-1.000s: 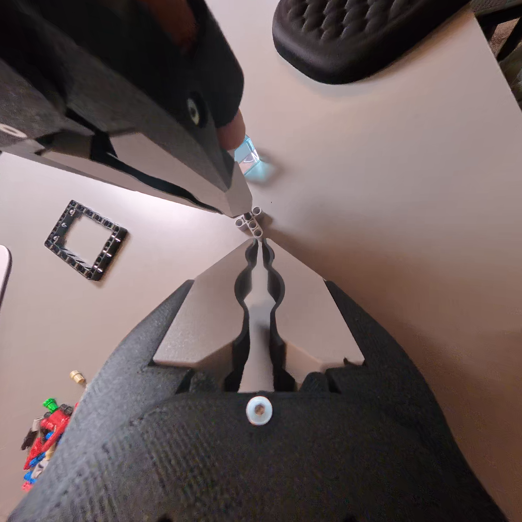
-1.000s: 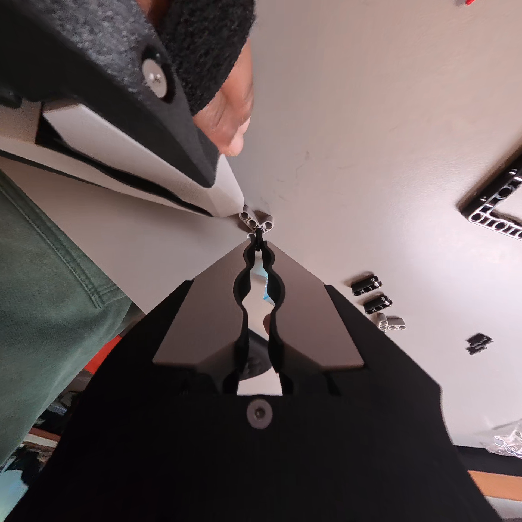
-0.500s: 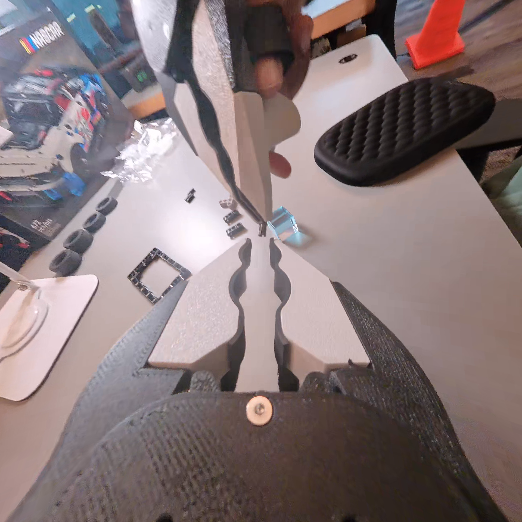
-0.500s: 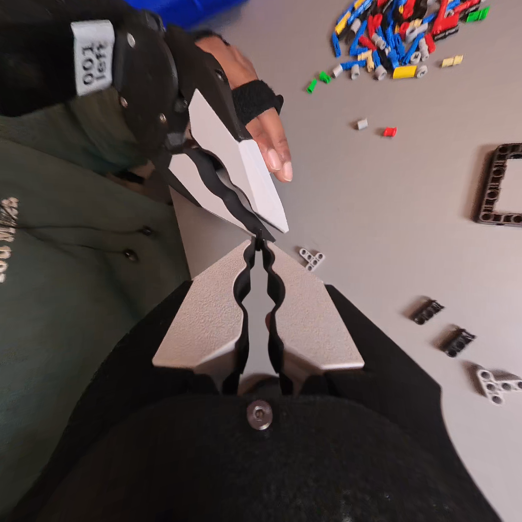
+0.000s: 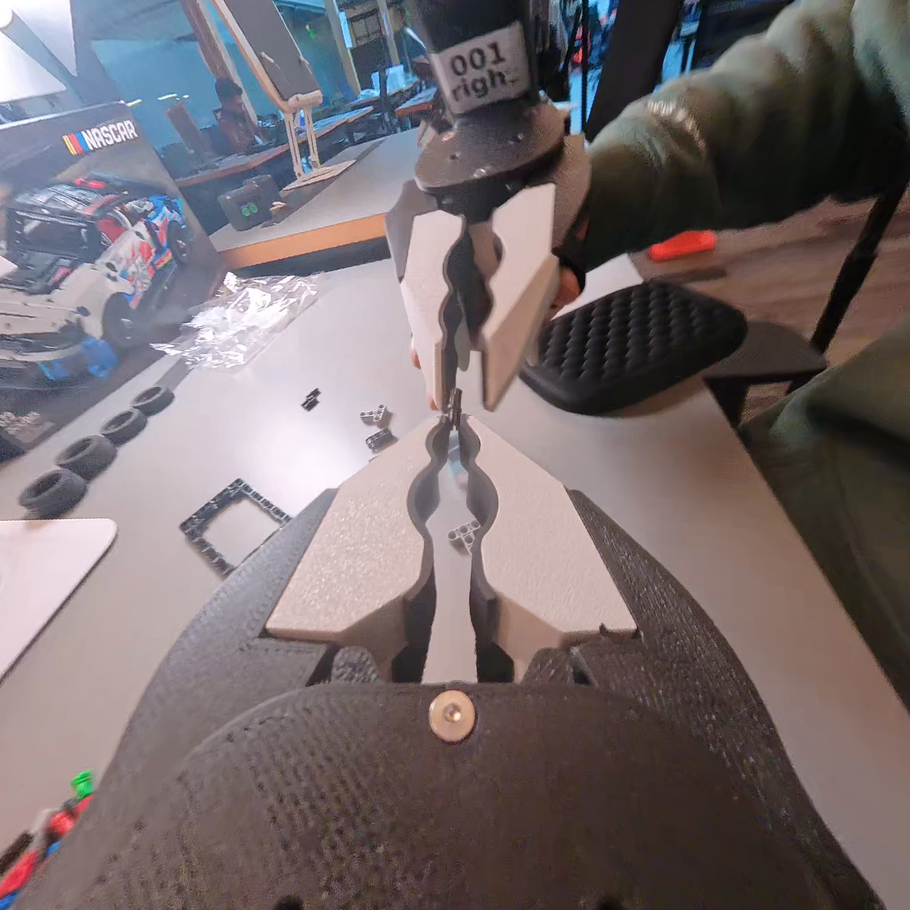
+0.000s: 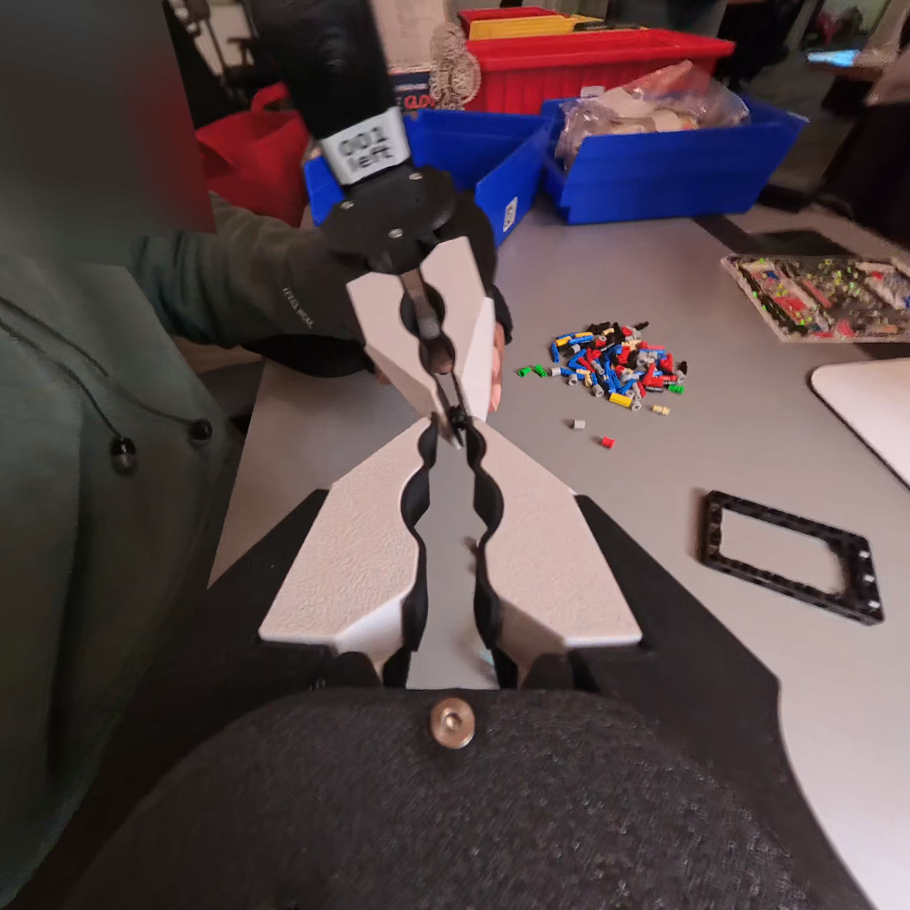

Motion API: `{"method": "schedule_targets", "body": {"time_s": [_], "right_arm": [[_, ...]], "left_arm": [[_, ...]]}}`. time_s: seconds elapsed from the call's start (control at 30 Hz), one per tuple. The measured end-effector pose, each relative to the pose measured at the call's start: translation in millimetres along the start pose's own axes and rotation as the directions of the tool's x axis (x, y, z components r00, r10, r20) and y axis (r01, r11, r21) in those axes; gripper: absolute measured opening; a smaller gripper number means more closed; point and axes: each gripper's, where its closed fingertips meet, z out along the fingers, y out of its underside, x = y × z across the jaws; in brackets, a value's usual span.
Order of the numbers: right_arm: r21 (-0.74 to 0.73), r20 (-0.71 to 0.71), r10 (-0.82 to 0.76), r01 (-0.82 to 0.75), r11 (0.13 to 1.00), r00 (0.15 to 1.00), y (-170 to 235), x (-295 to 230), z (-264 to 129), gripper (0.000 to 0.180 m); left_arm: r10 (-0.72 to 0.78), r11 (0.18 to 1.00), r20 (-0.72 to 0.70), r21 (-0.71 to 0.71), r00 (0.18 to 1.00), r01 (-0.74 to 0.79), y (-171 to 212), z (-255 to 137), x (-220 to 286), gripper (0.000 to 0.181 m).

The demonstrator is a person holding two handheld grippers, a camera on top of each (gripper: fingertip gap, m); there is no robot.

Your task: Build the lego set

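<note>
My left gripper is shut on a small black pin and holds it in the air above the grey table. My right gripper faces it tip to tip, with its fingers slightly apart on either side of the pin. The right gripper also shows in the left wrist view, and the left one in the right wrist view. A grey L-shaped piece lies on the table below. A black square frame lies to the left and also shows in the right wrist view.
A pile of coloured pieces lies past the grippers. Several tyres, a set box, a plastic bag and small black and grey pieces sit left. A black padded armrest is right. Blue bins stand behind. The tips of both grippers are at nearly the same place. From the left gripper's tips to the grey L-shaped piece is close to 10 centimetres.
Both grippers rose from the grey L-shaped piece on the table. The right carried the black pin up, the left closed on it, and the right's fingers parted.
</note>
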Motion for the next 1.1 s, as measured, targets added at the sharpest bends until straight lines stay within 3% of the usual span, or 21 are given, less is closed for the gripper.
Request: {"method": "schedule_targets", "body": {"time_s": [0.1,0.3,1.1], "right_arm": [[-0.005,-0.017,-0.109,0.109,0.994,0.994,-4.9,-5.1,-0.9,0.019],[-0.023,0.015,-0.156,0.156,0.987,0.988,-12.5,-3.3,-3.8,0.006],[-0.049,0.051,-0.216,0.219,0.975,0.975,-29.2,-7.7,-0.7,0.003]], "left_arm": [[-0.094,0.994,-0.058,0.059,0.994,0.097,-6.9,-2.7,1.8,0.002],[-0.183,0.971,-0.143,0.125,0.973,0.202,-15.8,-6.4,5.9,0.002],[-0.214,0.95,-0.182,0.189,0.96,0.248,-27.4,-14.2,5.7,0.002]]}}
